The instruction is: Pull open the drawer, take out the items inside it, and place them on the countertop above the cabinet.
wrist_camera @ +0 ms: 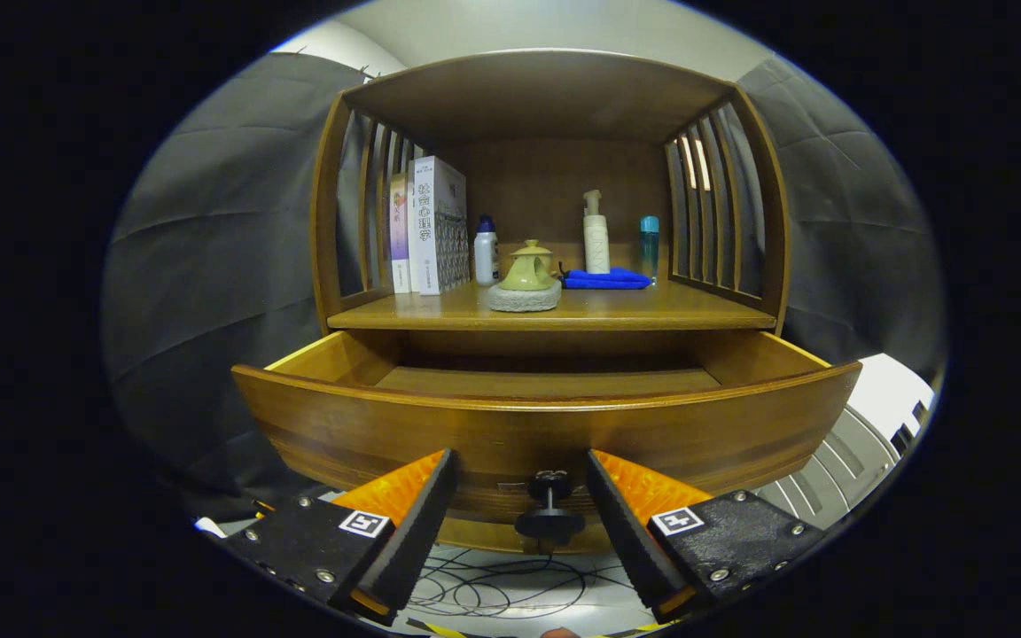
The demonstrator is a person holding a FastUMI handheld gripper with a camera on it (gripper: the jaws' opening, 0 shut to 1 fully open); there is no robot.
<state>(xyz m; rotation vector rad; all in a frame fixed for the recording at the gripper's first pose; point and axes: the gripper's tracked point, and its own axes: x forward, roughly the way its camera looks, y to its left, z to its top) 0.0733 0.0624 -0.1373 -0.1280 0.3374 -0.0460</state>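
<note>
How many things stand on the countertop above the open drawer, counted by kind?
Books: 3
Bottles: 3, the white one with a blue cap, the pump bottle, the blue one
Teapot: 1
Stone coaster under the teapot: 1
Blue cloth: 1
Total: 9
The tool is open around the drawer knob.

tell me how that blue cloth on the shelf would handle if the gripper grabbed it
The blue cloth lies folded and flat, so it is probably soft, light and floppy; a one-edge pinch may unfold it. The gripper is open, its fingers either side of the drawer knob.
</note>
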